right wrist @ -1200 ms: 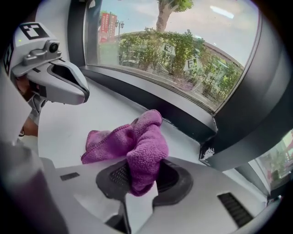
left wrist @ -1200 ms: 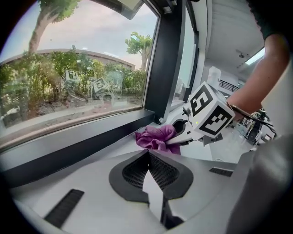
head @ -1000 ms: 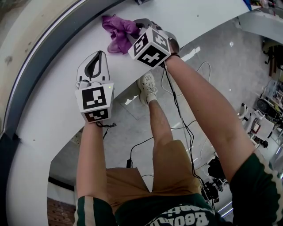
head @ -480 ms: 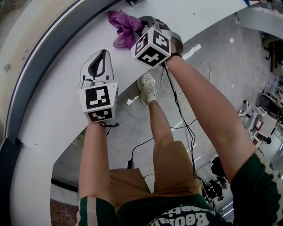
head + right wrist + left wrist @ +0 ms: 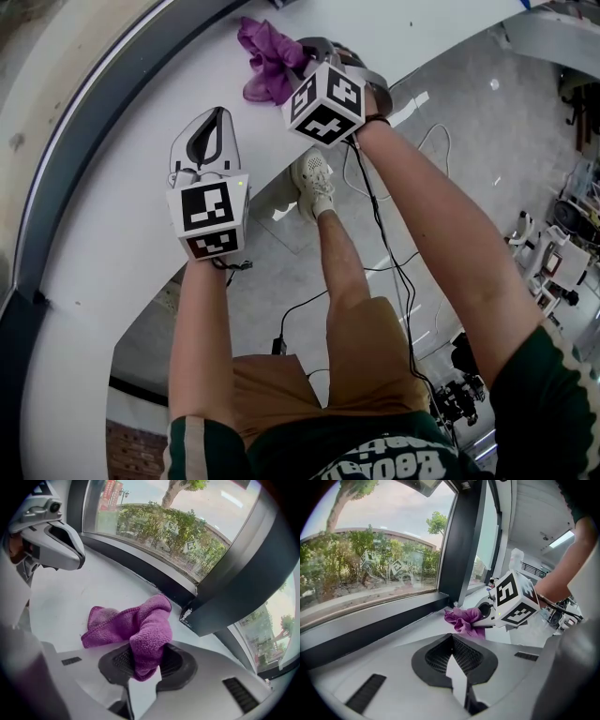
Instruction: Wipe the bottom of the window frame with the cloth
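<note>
The right gripper has its jaws pinching a crumpled purple microfibre cloth, whose loose end trails onto the white window sill just beside the corner of the dark window frame, where the bottom rail meets an upright post. The left gripper is over the same sill, to the left and apart from the cloth, with its jaws pressed together on nothing

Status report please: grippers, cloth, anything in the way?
Right gripper shut on purple microfibre cloth. Left gripper shut, empty. Cloth lies on white sill, close by dark window frame's bottom rail. Nothing seen between them.
</note>
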`<state>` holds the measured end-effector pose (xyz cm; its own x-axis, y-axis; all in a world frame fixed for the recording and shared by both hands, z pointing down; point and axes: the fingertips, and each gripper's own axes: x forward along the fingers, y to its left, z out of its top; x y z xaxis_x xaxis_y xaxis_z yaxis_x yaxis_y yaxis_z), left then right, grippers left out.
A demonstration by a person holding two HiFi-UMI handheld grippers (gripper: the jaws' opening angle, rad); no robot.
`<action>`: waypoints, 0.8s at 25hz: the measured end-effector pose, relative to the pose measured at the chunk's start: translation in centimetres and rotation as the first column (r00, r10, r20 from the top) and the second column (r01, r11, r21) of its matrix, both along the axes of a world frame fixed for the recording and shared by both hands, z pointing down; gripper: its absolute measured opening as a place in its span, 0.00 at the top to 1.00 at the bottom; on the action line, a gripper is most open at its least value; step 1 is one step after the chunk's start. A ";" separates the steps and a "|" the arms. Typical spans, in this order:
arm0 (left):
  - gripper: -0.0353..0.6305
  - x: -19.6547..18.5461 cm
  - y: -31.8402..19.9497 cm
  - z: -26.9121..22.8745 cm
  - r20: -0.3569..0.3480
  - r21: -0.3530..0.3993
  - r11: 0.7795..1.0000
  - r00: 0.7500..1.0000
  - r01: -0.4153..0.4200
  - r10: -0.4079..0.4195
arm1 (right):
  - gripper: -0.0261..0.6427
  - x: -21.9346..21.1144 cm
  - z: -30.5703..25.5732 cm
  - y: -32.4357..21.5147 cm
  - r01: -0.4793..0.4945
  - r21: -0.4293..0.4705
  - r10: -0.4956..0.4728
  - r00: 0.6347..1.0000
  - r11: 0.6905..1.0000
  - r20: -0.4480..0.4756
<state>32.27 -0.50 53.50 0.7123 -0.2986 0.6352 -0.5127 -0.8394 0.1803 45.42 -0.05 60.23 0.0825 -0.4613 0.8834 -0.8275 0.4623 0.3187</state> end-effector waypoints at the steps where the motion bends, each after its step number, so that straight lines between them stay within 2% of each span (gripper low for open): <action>1: 0.94 0.0 0.2 0.0 0.000 0.001 1.000 1.000 -0.001 0.001 | 0.81 0.0 0.1 0.5 0.000 0.000 0.000 1.000 1.000 -0.002; 13: 0.94 -1.4 1.2 -0.2 0.014 0.006 1.000 1.000 0.009 -0.010 | 0.82 -0.5 0.1 3.3 -0.009 0.005 0.010 1.000 1.000 -0.029; 20: 0.94 -1.2 1.8 -0.7 0.007 0.012 1.000 1.000 0.013 -0.014 | 0.82 -0.8 0.1 4.8 -0.022 -0.021 0.022 1.000 1.000 0.003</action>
